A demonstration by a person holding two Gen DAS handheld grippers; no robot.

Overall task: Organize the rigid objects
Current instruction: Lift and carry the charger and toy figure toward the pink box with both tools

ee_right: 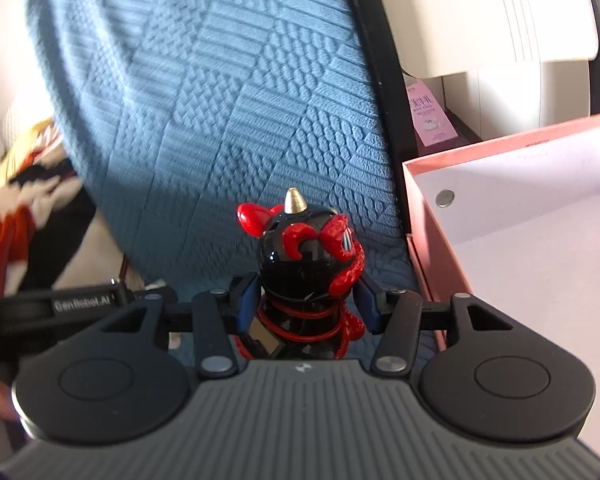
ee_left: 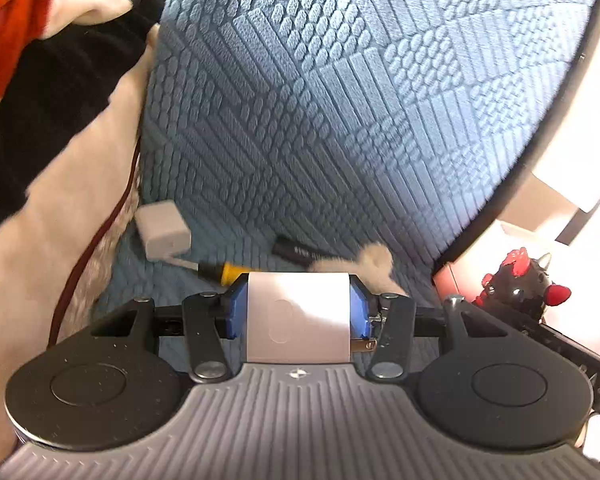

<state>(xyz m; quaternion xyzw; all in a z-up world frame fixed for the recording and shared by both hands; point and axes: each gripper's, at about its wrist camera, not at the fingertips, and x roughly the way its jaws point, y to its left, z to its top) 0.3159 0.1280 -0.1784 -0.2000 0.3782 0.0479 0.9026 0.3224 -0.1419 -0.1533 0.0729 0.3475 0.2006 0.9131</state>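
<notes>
My left gripper [ee_left: 298,312] is shut on a white plug charger [ee_left: 298,316], its metal prong sticking out to the right past the blue pad. It hangs above a blue textured seat cover [ee_left: 320,100]. My right gripper [ee_right: 306,304] is shut on a black and red horned figurine [ee_right: 306,252], held upright; the same figurine [ee_left: 520,284] shows at the right of the left wrist view. On the cover lie a second white charger [ee_left: 162,232], a yellow-handled tool [ee_left: 224,272] and a black tube [ee_left: 300,250].
An open pink box [ee_right: 420,264] with a white inside stands right of the cover. A pink tag [ee_right: 430,116] hangs behind it by white furniture. A red, black and cream blanket [ee_left: 40,60] and a dark red cord [ee_left: 96,232] lie at the left.
</notes>
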